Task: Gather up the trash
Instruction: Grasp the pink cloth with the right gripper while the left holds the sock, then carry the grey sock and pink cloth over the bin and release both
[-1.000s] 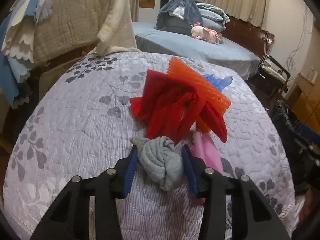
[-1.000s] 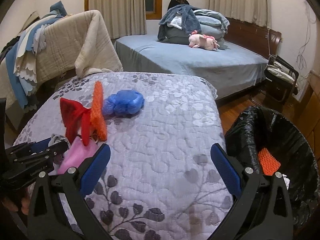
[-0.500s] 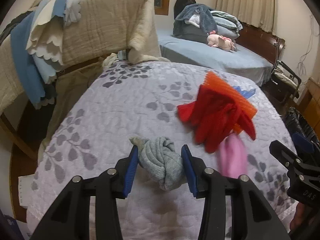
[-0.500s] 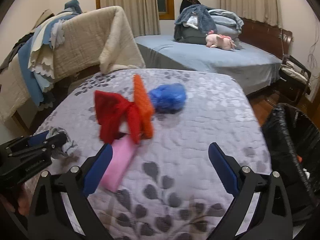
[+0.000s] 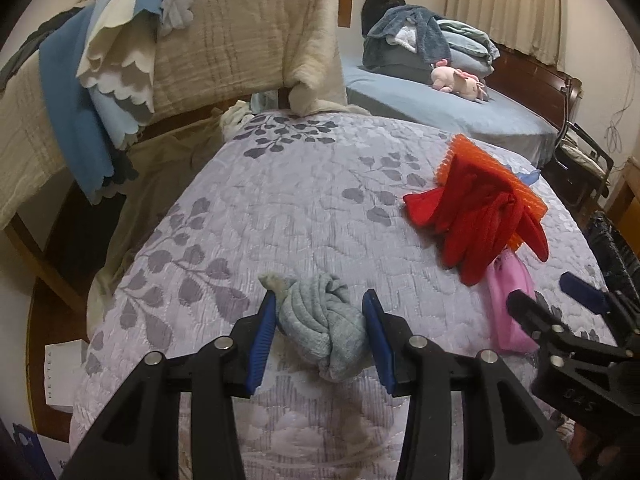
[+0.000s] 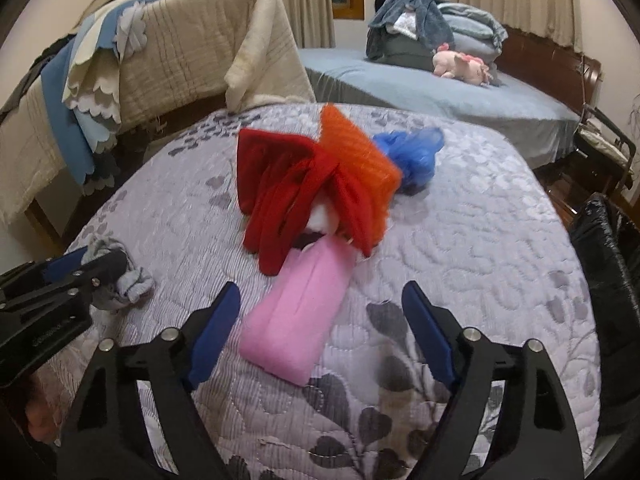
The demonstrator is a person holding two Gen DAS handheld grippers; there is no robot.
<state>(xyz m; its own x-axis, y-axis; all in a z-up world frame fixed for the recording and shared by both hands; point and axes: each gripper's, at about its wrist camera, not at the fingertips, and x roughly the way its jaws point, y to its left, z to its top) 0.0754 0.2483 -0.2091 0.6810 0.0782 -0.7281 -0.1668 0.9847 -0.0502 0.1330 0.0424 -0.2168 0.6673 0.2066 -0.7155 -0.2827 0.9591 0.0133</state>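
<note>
- The left gripper tilts down toward the quilted bedspread, its blue pads pressed on both sides of a knotted grey sock, which it grips; the sock's lower end rests on the quilt.
- The right gripper also slants down at the quilt, its jaws closing with the near end of a pink packet lying between them; the pads are not yet touching it.
- In the right wrist view the left gripper shows at the left edge of the quilt, well apart from the pink packet.
- Just beyond the pink packet, a red cloth drapes over its far end, with an orange ridged piece resting against the red cloth.
- A crumpled blue plastic bag lies just behind the orange piece, toward the far side of the quilt.
- A black-lined trash bin stands off the quilt's right edge.
- Beyond the quilt's far left corner, beige and blue blankets hang over a frame; a blue-sheeted bed with a pink plush toy sits farther back.
- The pink packet is flat, smooth and oblong, lying at a slant on the quilt.
</note>
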